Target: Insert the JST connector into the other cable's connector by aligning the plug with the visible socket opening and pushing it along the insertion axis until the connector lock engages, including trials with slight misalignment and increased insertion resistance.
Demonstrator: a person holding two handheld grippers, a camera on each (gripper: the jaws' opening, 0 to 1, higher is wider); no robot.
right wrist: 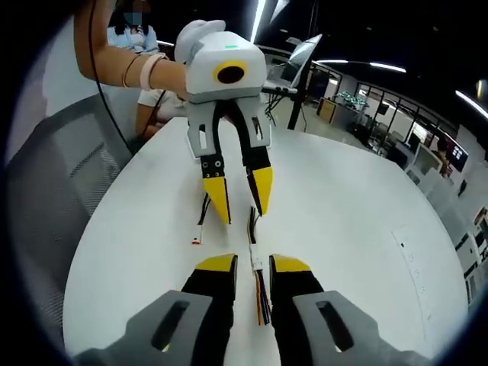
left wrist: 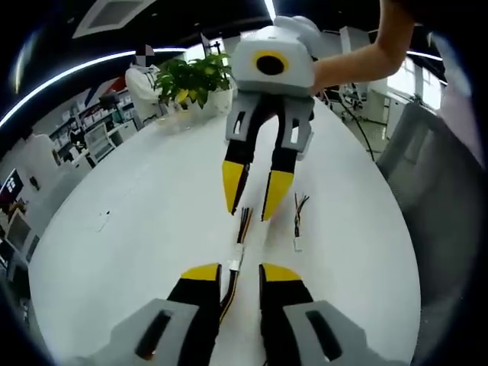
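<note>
Two short cables with coloured wires meet end to end at their white JST connectors [left wrist: 237, 258] [right wrist: 257, 264] on the white table [left wrist: 137, 229] [right wrist: 358, 229]. I cannot tell whether the connectors are mated. My left gripper [left wrist: 242, 272] [right wrist: 242, 202] is open, its yellow-tipped jaws on either side of the near wires [left wrist: 228, 296]. My right gripper [right wrist: 254, 264] [left wrist: 254, 202] faces it from the other end, also open, straddling the other wires [right wrist: 263, 301]. Neither pair of jaws presses on the cable.
A spare cable [left wrist: 297, 221] [right wrist: 201, 217] lies on the table beside the grippers. A potted plant [left wrist: 194, 80] stands at the far edge. Grey chairs [left wrist: 435, 175] [right wrist: 61, 175] flank the table, a laptop [right wrist: 301, 57] stands behind, and a person sits beyond.
</note>
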